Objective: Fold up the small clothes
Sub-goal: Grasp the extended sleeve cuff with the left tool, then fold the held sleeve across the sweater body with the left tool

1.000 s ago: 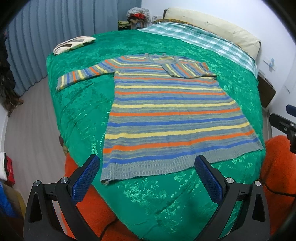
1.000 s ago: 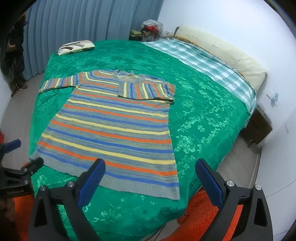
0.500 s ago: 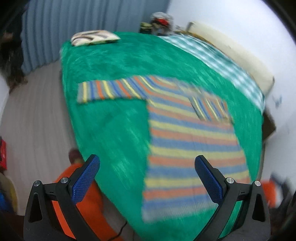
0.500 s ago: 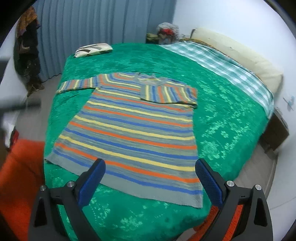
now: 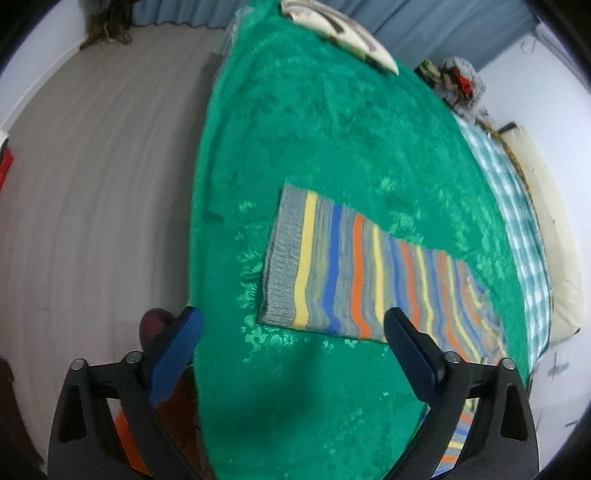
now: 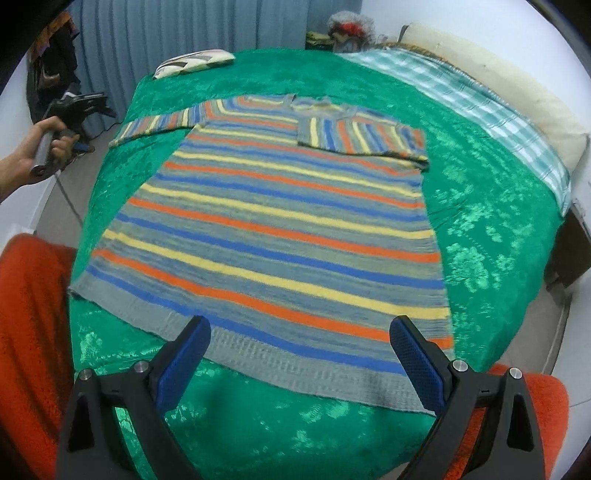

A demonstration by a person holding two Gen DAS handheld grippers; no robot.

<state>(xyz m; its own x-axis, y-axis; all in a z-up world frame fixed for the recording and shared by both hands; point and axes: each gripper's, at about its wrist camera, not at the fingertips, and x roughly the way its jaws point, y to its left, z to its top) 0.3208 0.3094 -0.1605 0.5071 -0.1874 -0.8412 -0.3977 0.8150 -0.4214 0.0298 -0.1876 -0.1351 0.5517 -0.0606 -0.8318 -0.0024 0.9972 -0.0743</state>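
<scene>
Lying flat on the green bed cover [image 6: 491, 221] is a stripy sweater [image 6: 280, 229]. Left gripper [image 5: 291, 332] & right gripper [image 6: 299, 347] are both wide open, holding nothing

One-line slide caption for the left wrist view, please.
Open left tongs hover short of the striped sweater's outstretched sleeve on the green bedspread.

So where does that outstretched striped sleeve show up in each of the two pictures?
Left wrist view: the outstretched sleeve fills the middle, its grey cuff toward the bed's floor-side edge, just beyond the open left tool.
Right wrist view: it lies at upper left, reaching from the sweater's shoulder toward the hand-held left tool.
Shared landmark: the patterned cushion at the bedspread's far edge by the curtain.
</scene>
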